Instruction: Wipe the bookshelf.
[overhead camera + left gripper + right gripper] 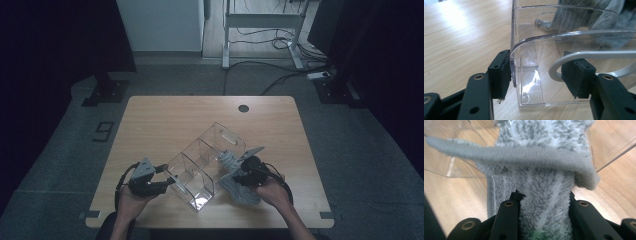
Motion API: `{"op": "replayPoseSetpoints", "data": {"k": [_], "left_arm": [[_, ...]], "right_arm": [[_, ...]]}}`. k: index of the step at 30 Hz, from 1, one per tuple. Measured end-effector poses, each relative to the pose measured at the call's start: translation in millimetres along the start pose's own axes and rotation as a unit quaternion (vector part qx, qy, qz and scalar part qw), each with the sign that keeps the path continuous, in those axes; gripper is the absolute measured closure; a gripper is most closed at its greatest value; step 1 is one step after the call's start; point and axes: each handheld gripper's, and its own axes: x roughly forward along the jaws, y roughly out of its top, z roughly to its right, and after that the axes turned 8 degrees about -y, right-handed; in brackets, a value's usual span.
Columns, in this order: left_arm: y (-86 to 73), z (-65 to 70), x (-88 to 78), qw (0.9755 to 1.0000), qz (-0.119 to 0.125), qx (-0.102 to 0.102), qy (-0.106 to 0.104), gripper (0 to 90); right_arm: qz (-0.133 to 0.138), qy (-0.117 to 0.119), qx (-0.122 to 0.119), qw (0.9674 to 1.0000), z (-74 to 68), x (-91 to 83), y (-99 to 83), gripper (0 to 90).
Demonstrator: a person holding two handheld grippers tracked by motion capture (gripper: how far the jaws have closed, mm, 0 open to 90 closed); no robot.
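Observation:
A clear plastic organizer (205,160) with several compartments lies diagonally on the wooden table (165,120). My left gripper (167,181) holds its near-left end. In the left gripper view the left gripper (539,72) has one pad against the organizer's (564,37) side wall and the other against the end wall by the handle cutout. My right gripper (235,175) is shut on a grey fluffy cloth (242,192) just right of the organizer. In the right gripper view the cloth (541,157) bulges between the jaws of the right gripper (544,197) and folds over toward the organizer's clear wall (454,162).
A round cable hole (243,108) sits near the table's far edge. Bare tabletop stretches beyond the organizer. On the floor behind stand a white desk frame (260,30) with cables, a power strip (320,76) and a black stand base (105,90).

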Motion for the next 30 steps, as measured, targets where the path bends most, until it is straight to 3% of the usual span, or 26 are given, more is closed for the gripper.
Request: {"op": "replayPoseSetpoints", "data": {"k": [6, 9, 13, 16, 17, 22, 24, 30], "left_arm": [[0.5, 0.0, -2.7, 1.0, -0.002, 0.007, 0.002, 39.3], [0.8, 0.5, -2.9, 0.9999, -0.003, 0.01, 0.001, 40.7], [1.2, 1.2, -3.1, 0.9999, -0.005, 0.012, 0.0, 42.8], [1.1, 1.1, -3.1, 0.9999, -0.005, 0.012, -0.001, 43.0], [1.0, 1.0, -3.1, 0.9999, -0.005, 0.012, -0.001, 43.0], [0.5, 0.4, -3.0, 0.9999, -0.003, 0.009, -0.003, 43.2], [0.3, 0.3, -2.9, 1.0, -0.002, 0.008, -0.003, 43.3], [0.0, 0.4, -2.5, 1.0, 0.0, 0.006, -0.003, 43.3]], "right_arm": [[0.019, 0.002, 0.0, 0.9998, 4.6, -31.0, 10.8, 68.3], [0.024, 0.005, 0.002, 0.9997, 4.9, -37.7, 14.5, 68.3], [0.031, 0.003, -0.006, 0.9995, 4.2, -56.5, 29.9, 68.3], [0.032, 0.003, -0.008, 0.9994, 3.4, -61.3, 35.3, 68.2], [0.036, 0.004, -0.013, 0.9993, 1.8, -68.3, 45.0, 68.2], [0.04, 0.008, -0.02, 0.999, -2.6, -76.1, 61.7, 68.1], [0.044, 0.014, -0.029, 0.9985, -8.2, -81.2, 78.6, 68.1], [0.045, 0.022, -0.042, 0.9979, -19.8, -80.1, 105.3, 68.0]]}}
